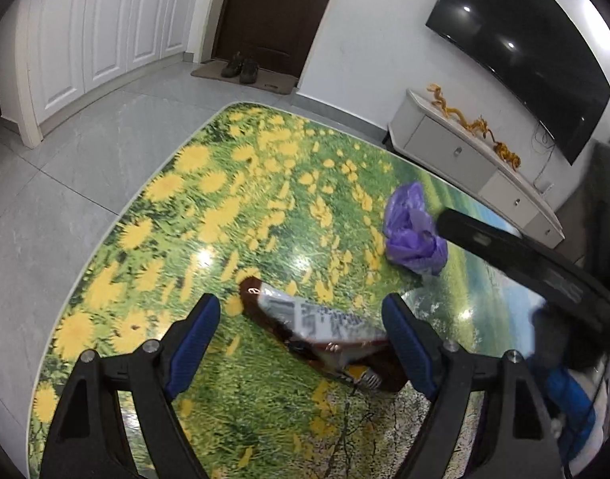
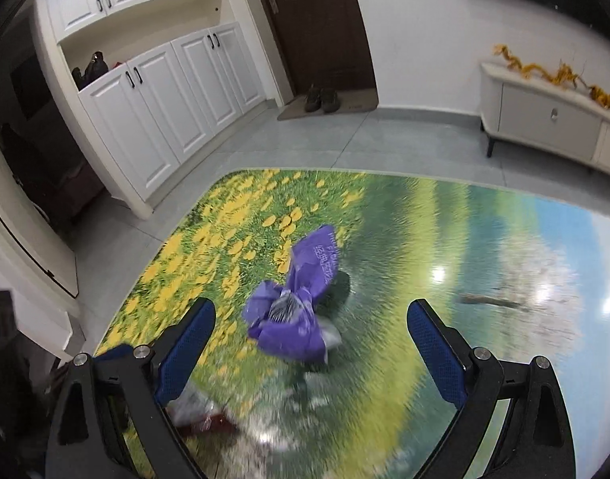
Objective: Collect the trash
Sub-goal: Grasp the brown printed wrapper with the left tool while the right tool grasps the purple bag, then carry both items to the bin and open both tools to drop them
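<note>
Left gripper (image 1: 301, 319) jaws wide apart, nothing pinched; the brown-and-silver snack wrapper (image 1: 324, 327) lies flat on the table between the blue pads, its near end partly covered by the right-hand finger. Cannot tell if a pad touches it. Wrapper print is unreadable. Right gripper (image 2: 310, 325) also spread wide, empty; crumpled purple plastic bag (image 2: 301, 311) sits on the table just ahead between its fingers, not gripped. Right wrist view is motion-smeared, so bag detail and the print on it are hard to read. A grey-and-red scrap behind its left finger, low in frame, is likely the same wrapper, mostly hidden. Both trash items rest on the glossy flower-and-lake printed tabletop (image 1: 153, 239), near each other but apart. In the left view the other gripper's black finger (image 1: 504, 247) crosses in front of the bag's edge. Further back: grey tile floor (image 2: 305, 143), shoes (image 2: 322, 99) on a doormat, white cabinets (image 2: 177, 95) with bags in an open niche, contents unclear. TV (image 1: 524, 48) cut off by the frame edge.
</note>
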Tool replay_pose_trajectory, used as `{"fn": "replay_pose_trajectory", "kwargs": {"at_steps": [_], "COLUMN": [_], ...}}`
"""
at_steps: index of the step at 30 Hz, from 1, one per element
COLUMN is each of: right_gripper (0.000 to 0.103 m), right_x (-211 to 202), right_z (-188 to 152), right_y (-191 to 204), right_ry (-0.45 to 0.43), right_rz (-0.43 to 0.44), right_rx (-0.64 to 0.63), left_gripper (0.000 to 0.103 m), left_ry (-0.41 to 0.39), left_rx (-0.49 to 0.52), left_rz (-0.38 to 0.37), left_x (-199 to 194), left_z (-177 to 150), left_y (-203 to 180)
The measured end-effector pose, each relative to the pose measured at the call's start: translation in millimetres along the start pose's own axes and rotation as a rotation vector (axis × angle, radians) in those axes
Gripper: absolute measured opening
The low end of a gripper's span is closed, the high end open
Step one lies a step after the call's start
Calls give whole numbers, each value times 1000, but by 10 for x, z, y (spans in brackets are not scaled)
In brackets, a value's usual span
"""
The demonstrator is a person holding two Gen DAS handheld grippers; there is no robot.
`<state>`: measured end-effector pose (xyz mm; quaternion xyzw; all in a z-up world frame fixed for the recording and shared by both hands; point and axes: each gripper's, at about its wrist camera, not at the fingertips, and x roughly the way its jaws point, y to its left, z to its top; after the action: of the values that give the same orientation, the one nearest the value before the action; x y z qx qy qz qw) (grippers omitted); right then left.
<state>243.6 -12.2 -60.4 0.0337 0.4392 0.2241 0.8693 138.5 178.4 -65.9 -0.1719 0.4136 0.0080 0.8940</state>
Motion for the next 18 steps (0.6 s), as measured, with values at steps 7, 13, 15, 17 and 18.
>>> {"fn": "replay_pose_trajectory", "kwargs": {"at_steps": [7,13,15,17,18], "right_gripper": [56,52,52,51,51], "right_x": [254,66,-31,-171,-240], "right_z": [-92,-270,-352,-455,-502], "right_y": [-21,-88,-105,-118,-134], "right_ry": [62,58,53,45,45], "right_rz": [28,43,37,35,37], "right_rx": [-10,-26,-35,-40,-41], "left_gripper": [76,44,27,22,21], "left_ry": [19,21,28,25,26], "left_rx": [57,81,80,81,83], "left_rz": [-29,-58,-88,-102,-107], "left_x": [45,-25,-54,-103,-130], "left_z": [-151,-283,-331,-382,-409], "left_y": [-125,-205,-227,-253,-272]}}
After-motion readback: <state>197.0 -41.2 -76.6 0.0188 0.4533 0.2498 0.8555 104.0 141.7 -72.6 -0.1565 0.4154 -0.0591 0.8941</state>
